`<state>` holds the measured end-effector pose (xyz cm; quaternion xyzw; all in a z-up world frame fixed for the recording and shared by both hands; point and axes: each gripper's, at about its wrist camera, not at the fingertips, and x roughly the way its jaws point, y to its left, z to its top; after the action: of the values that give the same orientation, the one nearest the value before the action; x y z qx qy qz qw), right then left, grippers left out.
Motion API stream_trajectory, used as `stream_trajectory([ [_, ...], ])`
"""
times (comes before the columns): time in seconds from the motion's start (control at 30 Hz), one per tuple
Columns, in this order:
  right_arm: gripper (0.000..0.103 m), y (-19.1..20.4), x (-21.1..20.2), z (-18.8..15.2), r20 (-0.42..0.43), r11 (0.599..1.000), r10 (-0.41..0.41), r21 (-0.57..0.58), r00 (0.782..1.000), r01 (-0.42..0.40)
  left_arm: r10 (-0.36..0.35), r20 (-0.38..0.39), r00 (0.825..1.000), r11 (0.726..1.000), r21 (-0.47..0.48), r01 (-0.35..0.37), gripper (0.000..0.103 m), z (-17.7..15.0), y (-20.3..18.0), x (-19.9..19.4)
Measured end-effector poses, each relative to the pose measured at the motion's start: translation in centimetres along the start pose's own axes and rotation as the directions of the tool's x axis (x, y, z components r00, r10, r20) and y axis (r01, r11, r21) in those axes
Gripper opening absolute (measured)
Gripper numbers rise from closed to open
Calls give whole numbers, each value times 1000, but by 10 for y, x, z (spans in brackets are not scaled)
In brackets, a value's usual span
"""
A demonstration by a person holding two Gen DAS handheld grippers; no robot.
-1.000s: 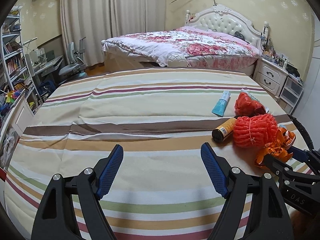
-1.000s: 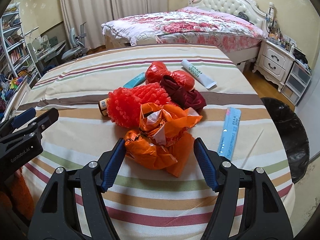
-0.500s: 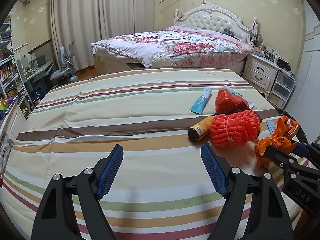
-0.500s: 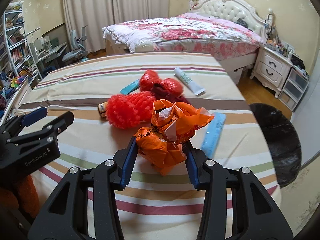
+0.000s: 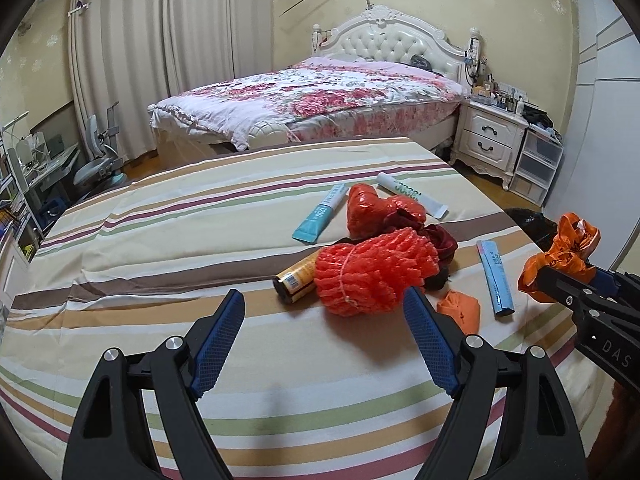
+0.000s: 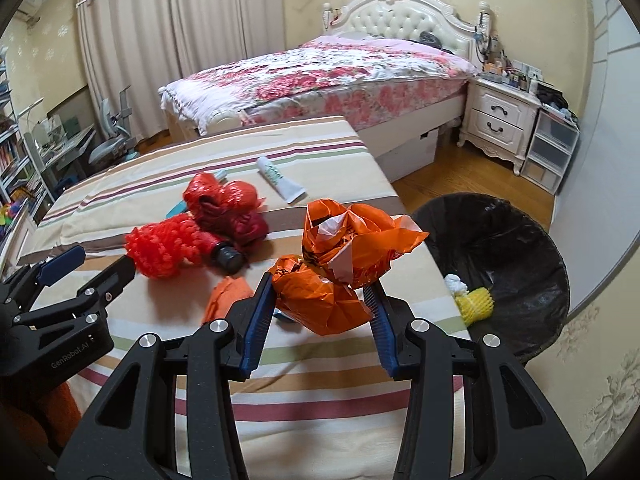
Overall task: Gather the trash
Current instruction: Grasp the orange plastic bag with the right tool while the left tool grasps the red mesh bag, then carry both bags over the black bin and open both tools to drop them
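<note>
My right gripper [image 6: 320, 292] is shut on a crumpled orange plastic bag [image 6: 344, 256], held off the striped bed beside a black-lined bin [image 6: 520, 240]. From the left wrist view the same bag [image 5: 560, 256] hangs at the far right. My left gripper [image 5: 324, 300] stands open and holds nothing, low over the bed, just short of a red foam net [image 5: 372, 276] and a dark bottle [image 5: 296, 278]. Behind them lie a red bag [image 5: 372, 212], a teal tube [image 5: 320, 216], a white tube [image 5: 412, 196], a blue tube [image 5: 496, 276] and an orange scrap [image 5: 460, 308].
The bin holds a yellow foam net [image 6: 474, 300] and a white scrap. A floral bed [image 6: 340, 72] and a white nightstand [image 6: 500, 120] stand beyond, with wooden floor between. A desk and chair [image 5: 100, 160] are at the left.
The right gripper closed on the orange bag and carried it up and right, towards the bin. An orange scrap stayed on the bed. The left gripper moved right, towards the red pile.
</note>
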<state>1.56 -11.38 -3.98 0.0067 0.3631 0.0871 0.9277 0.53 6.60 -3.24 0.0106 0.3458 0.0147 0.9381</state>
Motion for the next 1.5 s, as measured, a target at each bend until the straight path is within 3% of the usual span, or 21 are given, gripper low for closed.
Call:
stream_trajectory([
  [0.3, 44, -24, 6, -7, -4, 998, 25, 58, 1000, -25, 81, 25, 996, 993, 90, -83, 81, 5, -26, 16],
  [0.53, 44, -34, 10, -10, -9, 995, 46, 86, 999, -45, 73, 4, 997, 990, 119, -73, 80, 13, -33, 32],
  [0.6, 44, -37, 11, -10, -10, 995, 49, 92, 999, -48, 59, -4, 998, 991, 124, -58, 68, 12, -33, 34],
  [0.87, 44, -39, 12, -10, -11, 994, 52, 98, 999, -51, 55, 40, 998, 985, 162, -61, 52, 9, -39, 22],
  [1.13, 44, -38, 8, -9, 6, 996, 41, 83, 999, -42, 17, 58, 998, 988, 151, -25, 48, 10, -40, 7],
  [1.17, 44, -37, 6, -9, 8, 996, 39, 82, 999, -40, 10, 61, 998, 989, 148, -19, 43, 11, -39, 5],
  [1.5, 44, -48, -3, -5, 29, 996, -12, 90, 1000, 9, -54, 79, 995, 992, 119, 45, 42, 20, -46, -10],
])
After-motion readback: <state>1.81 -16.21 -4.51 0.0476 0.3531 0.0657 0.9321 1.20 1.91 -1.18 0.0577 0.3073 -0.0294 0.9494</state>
